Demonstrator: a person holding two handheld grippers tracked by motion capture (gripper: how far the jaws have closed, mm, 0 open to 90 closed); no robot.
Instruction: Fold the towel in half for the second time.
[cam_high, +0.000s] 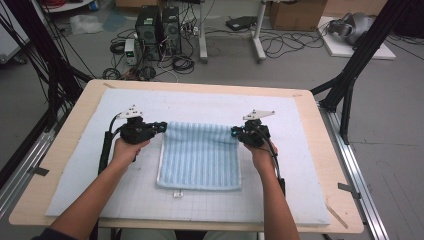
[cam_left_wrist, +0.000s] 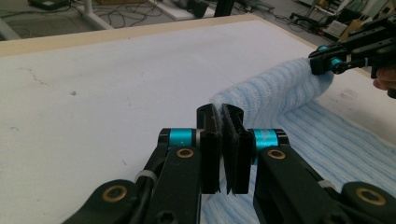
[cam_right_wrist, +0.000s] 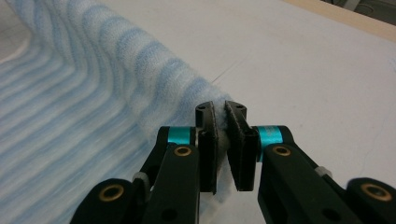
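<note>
From above, my left gripper and right gripper each pinch a far corner of the pale blue striped knitted towel lying on the white padded mat. Along my left gripper, the pads clamp the towel's lifted edge. Along my right gripper, the pads nip its raised corner.
</note>
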